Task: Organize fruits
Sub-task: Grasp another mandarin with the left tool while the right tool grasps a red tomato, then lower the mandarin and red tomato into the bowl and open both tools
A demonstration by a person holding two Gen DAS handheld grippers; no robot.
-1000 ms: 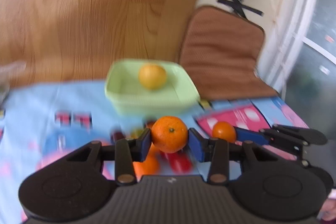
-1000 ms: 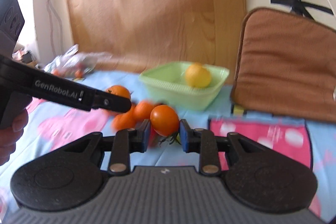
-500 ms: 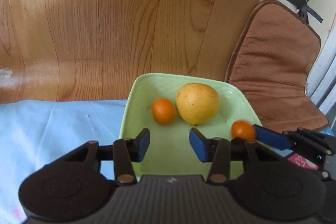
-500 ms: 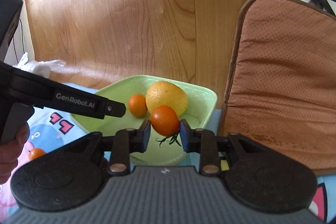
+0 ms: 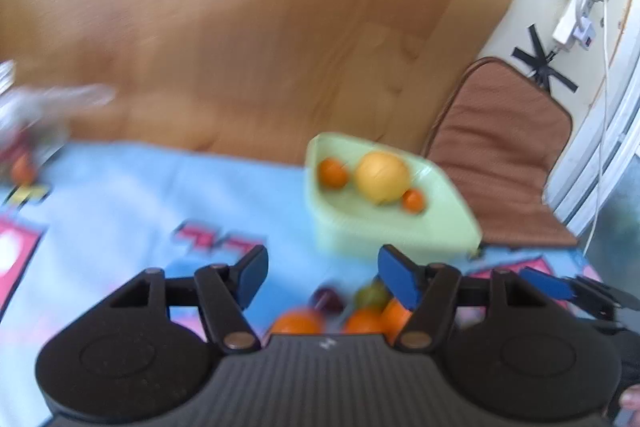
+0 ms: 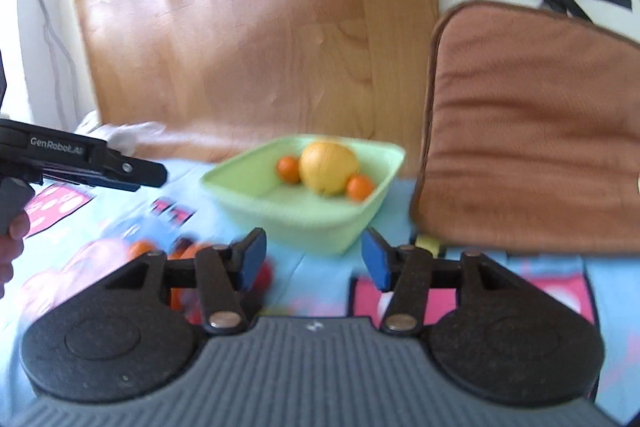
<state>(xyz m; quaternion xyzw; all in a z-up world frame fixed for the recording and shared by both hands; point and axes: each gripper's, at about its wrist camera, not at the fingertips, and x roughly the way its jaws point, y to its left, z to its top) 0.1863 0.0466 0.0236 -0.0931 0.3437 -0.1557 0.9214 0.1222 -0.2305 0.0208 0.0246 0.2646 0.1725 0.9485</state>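
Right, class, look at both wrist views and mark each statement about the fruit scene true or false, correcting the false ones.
1. The green basket holds three fruits. True: a large yellow fruit and two small orange fruits.
2. The right gripper grips a tomato. False: its jaws are opening with nothing between them.
3. The left gripper is empty. True; its jaws are opening too.
4. All fruit is in the basket. False: loose fruits lie on the blue cloth.
5. A brown cushion stands beside the basket. True.

Left gripper (image 5: 322,273) and right gripper (image 6: 310,259) jaws opening, both empty
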